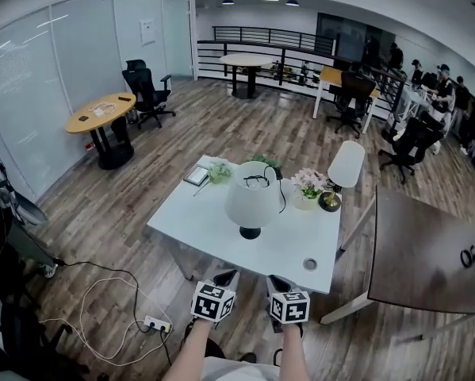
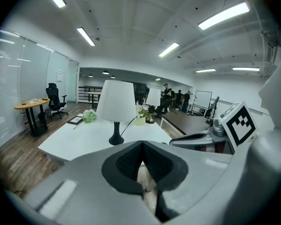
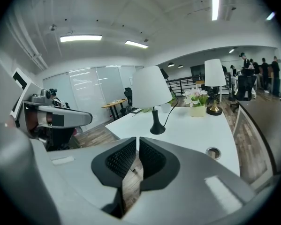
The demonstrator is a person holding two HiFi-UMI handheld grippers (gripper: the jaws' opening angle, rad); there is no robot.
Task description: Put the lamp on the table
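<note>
A lamp (image 1: 253, 194) with a white shade and a black foot stands upright near the middle of the white table (image 1: 189, 221), its black cord trailing over the shade toward the back. The same lamp (image 2: 116, 102) shows ahead in the left gripper view and again (image 3: 151, 88) in the right gripper view. My left gripper (image 1: 224, 278) and right gripper (image 1: 278, 282) hover side by side just off the table's near edge, well short of the lamp. Both are shut with nothing between the jaws, as seen at the left gripper (image 2: 141, 161) and the right gripper (image 3: 137, 150).
A second lamp with a brass foot (image 1: 344, 169), a pot of flowers (image 1: 308, 186), a green plant (image 1: 220, 171) and a dark notebook (image 1: 197, 175) sit along the table's far side. A cable hole (image 1: 310, 264) is near the front right. A dark table (image 1: 427, 252) stands right; a power strip (image 1: 156, 324) lies on the floor.
</note>
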